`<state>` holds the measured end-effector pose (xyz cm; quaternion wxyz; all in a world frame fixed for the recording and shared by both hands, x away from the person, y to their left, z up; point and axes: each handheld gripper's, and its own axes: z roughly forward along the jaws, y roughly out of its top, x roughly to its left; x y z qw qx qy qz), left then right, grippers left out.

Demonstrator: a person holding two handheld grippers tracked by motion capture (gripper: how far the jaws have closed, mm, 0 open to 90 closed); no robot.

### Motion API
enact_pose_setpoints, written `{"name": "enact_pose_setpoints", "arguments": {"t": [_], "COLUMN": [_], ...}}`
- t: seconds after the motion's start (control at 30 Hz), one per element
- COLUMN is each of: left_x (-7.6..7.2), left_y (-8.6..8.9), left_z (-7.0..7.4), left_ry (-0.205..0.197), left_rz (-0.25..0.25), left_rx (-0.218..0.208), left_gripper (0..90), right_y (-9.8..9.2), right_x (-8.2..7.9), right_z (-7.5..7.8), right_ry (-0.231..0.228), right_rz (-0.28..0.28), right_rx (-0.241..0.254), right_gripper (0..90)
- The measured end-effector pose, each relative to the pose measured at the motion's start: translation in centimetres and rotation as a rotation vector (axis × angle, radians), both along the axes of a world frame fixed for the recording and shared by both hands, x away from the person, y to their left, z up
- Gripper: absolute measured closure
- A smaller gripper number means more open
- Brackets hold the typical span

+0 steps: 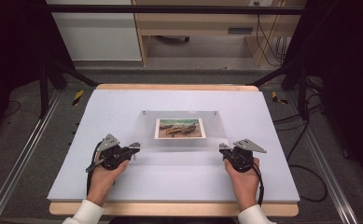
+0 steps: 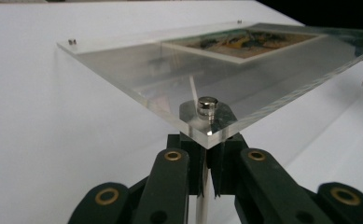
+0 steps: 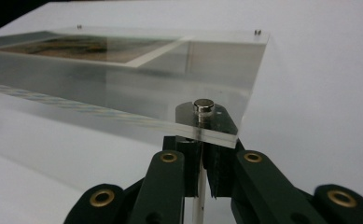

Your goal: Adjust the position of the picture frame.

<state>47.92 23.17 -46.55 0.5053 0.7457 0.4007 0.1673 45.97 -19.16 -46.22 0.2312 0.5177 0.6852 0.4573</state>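
Your fingers (image 2: 179, 179) on the left gripper (image 2: 206, 175) are drawn in narrow around a thin metal standoff leg (image 2: 202, 205) under the near left corner of the clear acrylic frame (image 2: 137, 70); the right gripper (image 3: 201, 175) has done the same at the near right corner, its jaws pinched on the leg (image 3: 198, 205) below the round cap (image 3: 203, 106). From the high view you have 1 gripper at each near corner, left gripper (image 1: 133, 147) and right gripper (image 1: 223, 148), with the frame (image 1: 181, 128) between them on the white table mat (image 1: 123, 182), roughly at its middle. Holding by the 2 legs rather than the sheet makes sense; the plate is slick and would smear or slip, while the posts give the pads something to bite. The near edge sits lifted off the mat (the far 2 posts (image 2: 72, 42) seem to be down, though I cannot be sure); the printed picture (image 1: 179, 128) lies flat inside. Gripping both corners keeps the panel from twisting; I judge you should move both hands together and level.
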Motion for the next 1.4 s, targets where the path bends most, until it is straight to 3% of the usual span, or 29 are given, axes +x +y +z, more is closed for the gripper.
{"name": "enact_pose_setpoints", "arguments": {"t": [0.3, 0.57, 0.87, 1.07, 1.13, 1.17, 1.27, 1.4], "left_x": [0.1, 0.0, 0.1, 0.2, 0.1, 0.1, -0.4, -1.2], "left_y": [-0.3, -0.4, -0.4, -0.1, -0.2, -0.2, -0.4, -0.4], "left_z": [-1.3, -1.4, -1.4, -1.4, -1.3, -1.3, -1.0, -0.5], "left_ry": [0.028, 0.020, 0.015, 0.012, 0.004, 0.004, 0.017, 0.020], "left_rz": [0.020, 0.026, 0.027, 0.051, 0.025, 0.025, 0.016, 0.014], "left_rx": [0.071, 0.070, 0.070, 0.087, 0.115, 0.115, 0.140, 0.129], "left_gripper": [84.0, 83.9, 82.8, 69.8, 60.5, 56.1, 41.0, 23.1], "right_y": [0.4, 0.2, -0.4, -0.5, -0.6, -0.6, -0.9, -1.0], "right_x": [-0.1, 0.0, 0.0, -0.2, -0.6, -0.6, -1.6, -2.1], "right_z": [-1.2, -1.3, -1.2, -1.2, -1.3, -1.3, -0.8, -0.3], "right_ry": [0.054, 0.069, 0.077, 0.100, 0.118, 0.118, 0.095, 0.075], "right_rz": [0.029, 0.042, 0.060, 0.071, 0.083, 0.083, 0.086, 0.080], "right_rx": [-0.061, -0.047, -0.032, -0.061, -0.105, -0.105, -0.140, -0.147], "right_gripper": [84.6, 83.7, 76.5, 56.2, 42.4, 42.4, 27.9, 17.7]}}
